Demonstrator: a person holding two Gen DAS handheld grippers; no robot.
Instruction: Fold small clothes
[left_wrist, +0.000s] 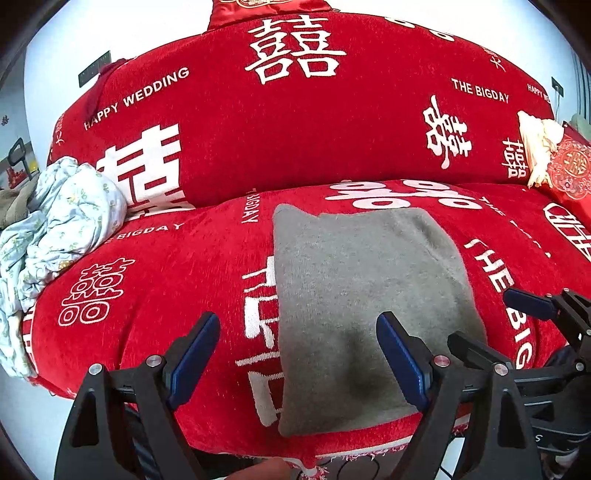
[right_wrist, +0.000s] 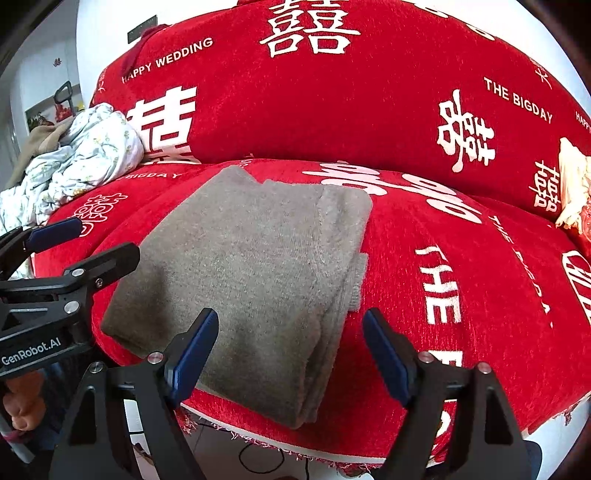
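Observation:
A folded grey knit garment lies flat on the red sofa seat, reaching from mid-seat to the front edge. In the right wrist view the same grey garment shows its stacked layers along the right side. My left gripper hovers open over the garment's near left edge, nothing between its blue pads. My right gripper is open above the garment's near right corner, also empty. Each gripper appears in the other's view: the right gripper at the right, the left gripper at the left.
A crumpled pale floral cloth is heaped on the sofa's left end, seen again as the floral cloth. A cream item and a red embroidered cushion sit at the right end. The red backrest rises behind the seat. Cables lie on the floor below.

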